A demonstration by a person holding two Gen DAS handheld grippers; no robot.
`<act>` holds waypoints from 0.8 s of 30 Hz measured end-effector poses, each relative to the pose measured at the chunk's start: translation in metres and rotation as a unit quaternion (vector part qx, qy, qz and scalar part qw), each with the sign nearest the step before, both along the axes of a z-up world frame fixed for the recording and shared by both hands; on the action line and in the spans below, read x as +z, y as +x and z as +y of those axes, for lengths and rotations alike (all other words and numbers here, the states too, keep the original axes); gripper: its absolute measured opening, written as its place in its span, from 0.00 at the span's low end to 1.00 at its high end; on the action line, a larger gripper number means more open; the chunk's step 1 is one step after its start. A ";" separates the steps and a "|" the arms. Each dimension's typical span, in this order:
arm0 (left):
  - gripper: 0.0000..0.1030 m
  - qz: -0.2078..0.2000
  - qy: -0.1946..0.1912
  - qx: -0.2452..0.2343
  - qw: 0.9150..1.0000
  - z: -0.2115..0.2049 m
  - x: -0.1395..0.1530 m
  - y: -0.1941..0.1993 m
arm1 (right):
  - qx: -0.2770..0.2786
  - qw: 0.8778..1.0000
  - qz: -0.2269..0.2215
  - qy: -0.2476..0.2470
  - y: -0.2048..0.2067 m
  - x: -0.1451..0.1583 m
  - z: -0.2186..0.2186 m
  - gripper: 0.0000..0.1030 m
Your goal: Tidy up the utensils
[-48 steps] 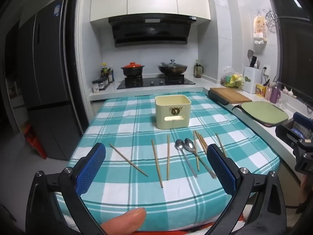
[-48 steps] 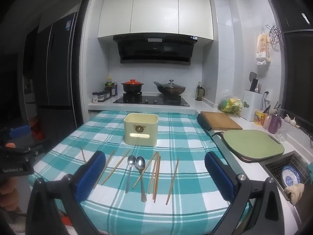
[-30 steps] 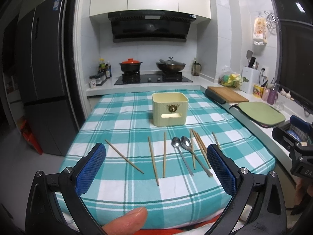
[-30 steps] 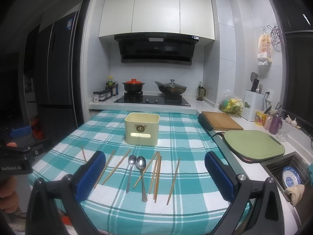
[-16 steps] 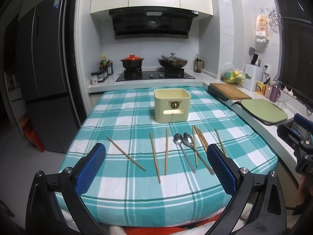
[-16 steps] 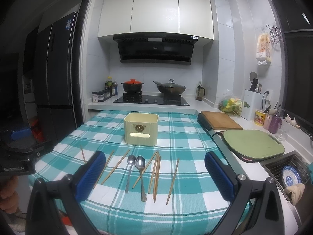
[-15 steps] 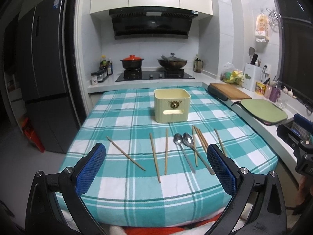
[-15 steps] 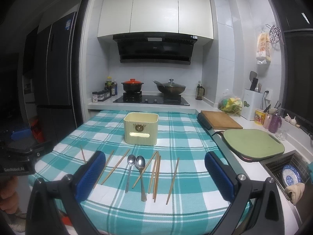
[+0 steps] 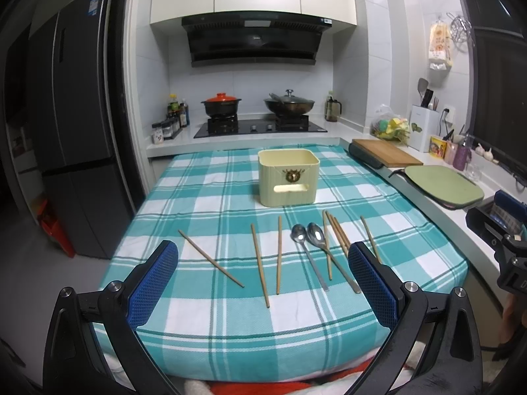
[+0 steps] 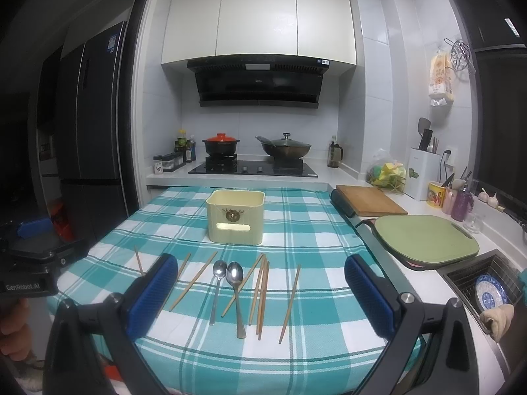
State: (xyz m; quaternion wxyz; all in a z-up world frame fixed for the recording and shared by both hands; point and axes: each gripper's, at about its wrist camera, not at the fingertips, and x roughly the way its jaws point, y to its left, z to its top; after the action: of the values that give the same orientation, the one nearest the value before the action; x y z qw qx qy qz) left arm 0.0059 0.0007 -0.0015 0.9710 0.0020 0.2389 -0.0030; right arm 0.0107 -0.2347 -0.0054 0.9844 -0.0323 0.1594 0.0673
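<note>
Left gripper (image 9: 263, 271), right gripper (image 10: 257, 291): jaws spread wide, empty, hovering at counter's (image 9: 210, 197) 6 o'clock edge. Chopsticks (image 9: 260, 265) and two spoons (image 9: 313, 256) loose across checked cloth; cream holder (image 9: 288, 177) upright at 12 o'clock, apparently empty. Step judged: start, nothing gathered yet. Next move likely: descend, pinch one utensil, carry to holder.

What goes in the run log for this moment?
stage: pre-grasp | left gripper: open | right gripper: open | spoons, chopsticks: on tablecloth | bin: upright
</note>
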 end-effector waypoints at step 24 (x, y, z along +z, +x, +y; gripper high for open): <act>1.00 -0.001 -0.001 0.001 1.000 0.000 -0.001 0.000 | -0.001 1.000 -0.003 0.001 0.000 -0.002 -0.003 1.00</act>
State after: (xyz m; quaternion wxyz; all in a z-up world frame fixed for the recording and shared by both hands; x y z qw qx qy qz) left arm 0.0056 0.0004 -0.0021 0.9714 0.0010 0.2375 -0.0024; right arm 0.0104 -0.2375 -0.0074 0.9849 -0.0318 0.1568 0.0661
